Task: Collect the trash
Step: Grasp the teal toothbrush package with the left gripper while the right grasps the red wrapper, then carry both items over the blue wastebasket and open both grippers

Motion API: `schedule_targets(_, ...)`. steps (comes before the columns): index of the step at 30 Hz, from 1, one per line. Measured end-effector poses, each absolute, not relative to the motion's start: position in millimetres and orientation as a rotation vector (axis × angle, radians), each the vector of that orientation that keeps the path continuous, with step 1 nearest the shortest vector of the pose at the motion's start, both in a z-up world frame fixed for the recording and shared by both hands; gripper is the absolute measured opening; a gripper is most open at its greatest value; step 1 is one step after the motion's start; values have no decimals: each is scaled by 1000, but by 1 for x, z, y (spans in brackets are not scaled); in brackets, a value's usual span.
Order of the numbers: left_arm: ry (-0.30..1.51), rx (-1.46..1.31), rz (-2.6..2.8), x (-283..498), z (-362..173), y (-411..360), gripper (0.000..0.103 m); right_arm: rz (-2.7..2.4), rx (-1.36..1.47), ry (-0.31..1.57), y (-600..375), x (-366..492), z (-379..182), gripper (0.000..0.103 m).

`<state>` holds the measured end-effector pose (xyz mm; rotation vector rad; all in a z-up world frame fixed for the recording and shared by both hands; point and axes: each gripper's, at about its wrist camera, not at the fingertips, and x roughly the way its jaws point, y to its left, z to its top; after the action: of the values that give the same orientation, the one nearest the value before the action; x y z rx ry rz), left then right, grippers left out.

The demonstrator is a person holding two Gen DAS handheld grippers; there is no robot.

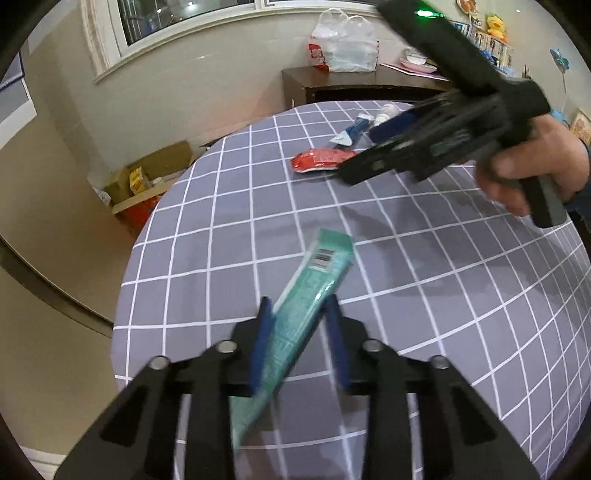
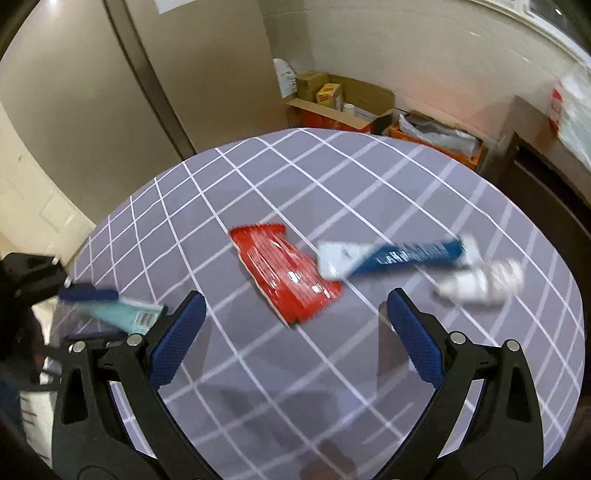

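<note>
Teal wrapper [image 1: 295, 317] pinched in the left hand-held gripper [image 1: 300, 314], over the table [image 1: 443, 295].
Right hand-held gripper [image 2: 295, 306] hangs wide open; red wrapper [image 2: 284, 273] just ahead looks like the next grab.

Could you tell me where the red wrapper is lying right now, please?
The red wrapper lies flat on the checked tablecloth, just ahead of the open right gripper, touching the blue-and-white packet.

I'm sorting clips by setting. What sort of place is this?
Most likely a room in a home, perhaps a dining corner. A table under a grey checked cloth stands near a window, open cardboard boxes of household goods sit on the floor, and a plastic bag rests on a dark wooden cabinet.
</note>
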<state>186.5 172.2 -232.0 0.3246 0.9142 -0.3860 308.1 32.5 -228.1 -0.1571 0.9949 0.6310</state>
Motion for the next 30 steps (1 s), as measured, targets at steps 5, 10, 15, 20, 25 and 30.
schedule_targets(5,899,302,-332,183,-230,164,16,614,-270,928,55,302,-229,40)
schedule_targets(10,896,224,-271,173,-226,161,14,644,-226,934,44,292,-229,26)
schedule_targets(15,900,129,-231,164,-221,158,11,659,-117,955,14,274,-226,22)
schedule_targets(20,898,52,-236,155,-217,148,9,649,-42,945,-23,249,-219,22)
schedule_targets(25,888,15,-257,145,-211,122,9,593,13,933,-66,225,-212,22)
schedule_targets(30,870,9,-294,141,-203,92,9,533,67,913,-111,213,-204,22)
